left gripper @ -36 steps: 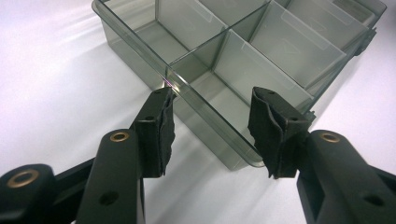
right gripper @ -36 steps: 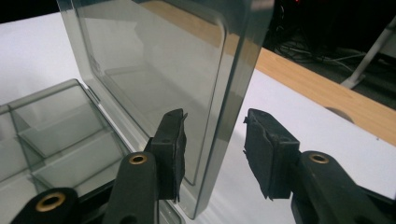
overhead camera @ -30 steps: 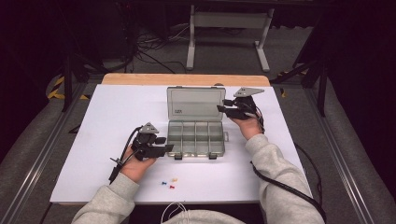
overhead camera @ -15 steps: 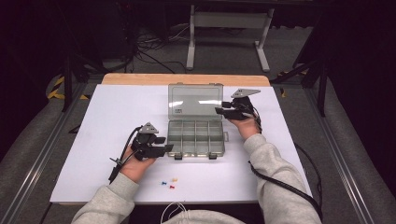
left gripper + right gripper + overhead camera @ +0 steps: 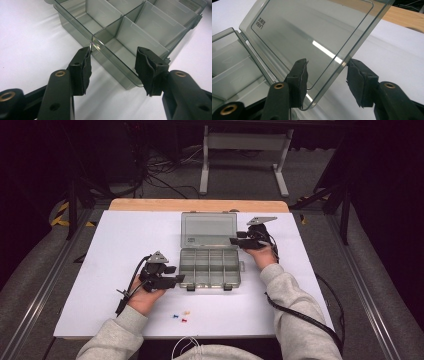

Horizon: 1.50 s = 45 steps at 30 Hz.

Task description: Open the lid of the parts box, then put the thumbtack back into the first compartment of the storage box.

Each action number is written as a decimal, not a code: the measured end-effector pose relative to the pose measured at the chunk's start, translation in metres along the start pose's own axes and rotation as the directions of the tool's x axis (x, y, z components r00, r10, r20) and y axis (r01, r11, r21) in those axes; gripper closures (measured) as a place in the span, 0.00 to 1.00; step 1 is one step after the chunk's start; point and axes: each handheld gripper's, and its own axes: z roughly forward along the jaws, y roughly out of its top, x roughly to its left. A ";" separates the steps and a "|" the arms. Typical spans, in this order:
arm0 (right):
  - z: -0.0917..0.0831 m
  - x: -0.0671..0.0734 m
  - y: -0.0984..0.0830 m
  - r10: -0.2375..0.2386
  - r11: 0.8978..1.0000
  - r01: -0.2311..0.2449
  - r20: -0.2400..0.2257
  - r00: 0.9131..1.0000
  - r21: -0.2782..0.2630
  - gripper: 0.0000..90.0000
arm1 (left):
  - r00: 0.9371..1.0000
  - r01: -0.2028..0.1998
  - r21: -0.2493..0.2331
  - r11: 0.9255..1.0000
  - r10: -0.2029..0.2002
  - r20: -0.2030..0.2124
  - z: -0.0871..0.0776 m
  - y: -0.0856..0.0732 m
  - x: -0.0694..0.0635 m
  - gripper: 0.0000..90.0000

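Note:
A clear grey compartment box [image 5: 210,267] lies mid-table with its lid [image 5: 208,229] swung up and leaning back. My left gripper [image 5: 177,279] sits at the box's near left corner. In the left gripper view its jaws [image 5: 113,67] straddle that corner of the box [image 5: 140,37]; they have just been opening and stand open. My right gripper [image 5: 235,241] is at the lid's right edge. In the right gripper view the lid's [image 5: 312,32] corner stands between the jaws [image 5: 327,77], which have just been opening and are not clamped on it.
Three small pushpins [image 5: 181,316], blue, yellow and red, lie on the white tabletop [image 5: 115,245] near the front edge, between my forearms. A wooden strip [image 5: 150,205] runs along the table's far edge. The box's compartments look empty.
My right gripper has edged slightly left at the lid's right edge. The left gripper and the box have stayed put.

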 end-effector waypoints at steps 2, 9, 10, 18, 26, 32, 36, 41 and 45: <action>0.001 -0.001 -0.001 0.010 1.000 -0.010 -0.005 1.000 0.004 0.56 | 1.000 -0.001 -0.007 1.000 0.001 -0.002 -0.001 0.000 0.000 0.52; 0.003 -0.002 -0.004 0.021 1.000 -0.021 -0.005 1.000 0.016 0.55 | 1.000 -0.006 -0.025 1.000 0.006 0.010 -0.008 -0.002 0.003 0.47; 0.003 -0.002 -0.004 0.021 1.000 -0.021 -0.005 1.000 0.016 0.55 | 1.000 -0.006 -0.025 1.000 0.006 0.010 -0.008 -0.002 0.003 0.46; -0.008 0.002 -0.003 0.016 1.000 -0.016 -0.010 1.000 0.003 0.55 | 0.998 -0.044 -0.065 0.997 0.047 0.045 -0.028 -0.006 0.010 0.36; -0.029 0.017 0.003 -0.029 0.999 0.029 -0.027 0.999 -0.025 0.53 | 0.995 -0.045 -0.118 0.992 0.055 0.081 -0.051 -0.016 0.019 0.24; -0.047 0.031 0.007 -0.045 0.997 0.042 -0.049 0.998 -0.072 0.52 | 0.994 -0.039 -0.159 0.987 0.054 0.093 -0.064 -0.021 0.022 0.20; -0.055 0.045 0.010 -0.076 0.994 0.070 -0.071 0.995 -0.081 0.50 | 0.994 -0.043 -0.196 0.980 0.062 0.093 -0.074 -0.027 0.022 0.15; -0.060 0.063 0.016 -0.109 0.991 0.099 -0.115 0.987 -0.094 0.48 | 0.996 -0.038 -0.233 0.972 0.056 0.070 -0.083 -0.033 0.024 0.08; -0.060 0.076 0.020 -0.138 0.988 0.126 -0.147 0.979 -0.090 0.46 | 0.997 -0.026 -0.257 0.966 0.045 0.068 -0.088 -0.037 0.026 0.05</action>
